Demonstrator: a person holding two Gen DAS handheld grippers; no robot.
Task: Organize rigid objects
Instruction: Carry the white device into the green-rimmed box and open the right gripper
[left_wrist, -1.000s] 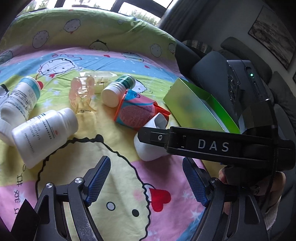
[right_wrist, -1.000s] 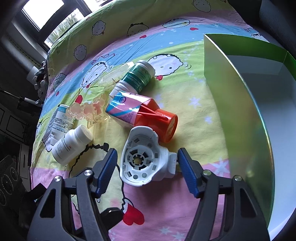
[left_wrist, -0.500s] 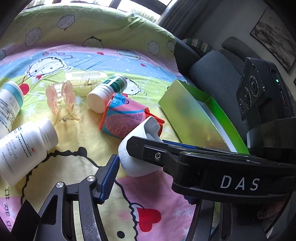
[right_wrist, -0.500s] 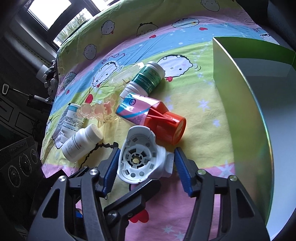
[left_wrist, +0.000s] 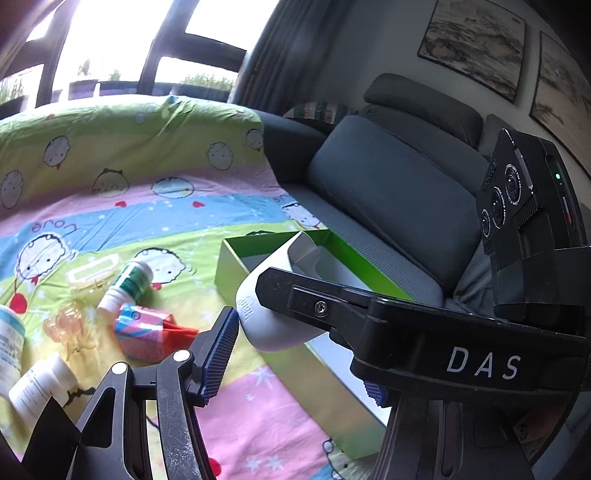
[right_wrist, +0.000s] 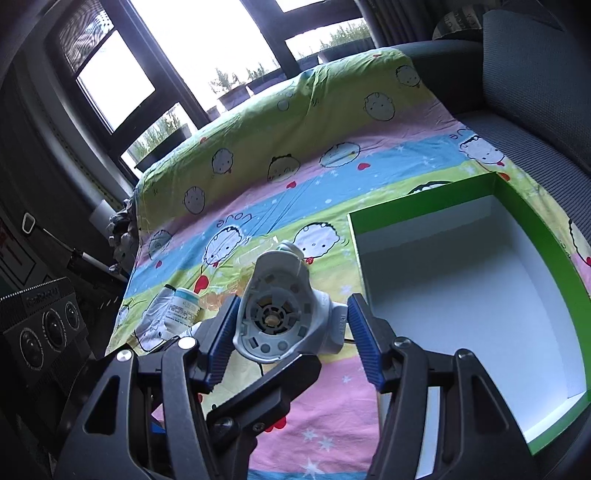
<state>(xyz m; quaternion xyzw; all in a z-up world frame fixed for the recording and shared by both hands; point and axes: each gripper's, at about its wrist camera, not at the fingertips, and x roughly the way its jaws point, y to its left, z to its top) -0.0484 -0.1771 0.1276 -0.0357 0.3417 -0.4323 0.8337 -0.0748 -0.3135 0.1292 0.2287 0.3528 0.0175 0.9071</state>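
1. Gripping a white plastic part (right_wrist: 284, 314), the right gripper (right_wrist: 290, 332) pinches it between its blue pads, clear of the sheet (right_wrist: 325, 413).
2. Beside it, the left gripper (left_wrist: 299, 365) has one blue pad (left_wrist: 218, 354) in view; the other hides behind the right tool, so I cannot tell its spread.
3. Left of them lie a white bottle (left_wrist: 38, 384), a pink-and-red carton (left_wrist: 147, 330) and a green bottle (left_wrist: 127, 286).
4. Just right, past the held part, sits a green box (right_wrist: 554, 258), open-topped with a white inside.

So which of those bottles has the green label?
The small bottle lying beside the clear packet, nearest the green box; the others are white with pale labels.
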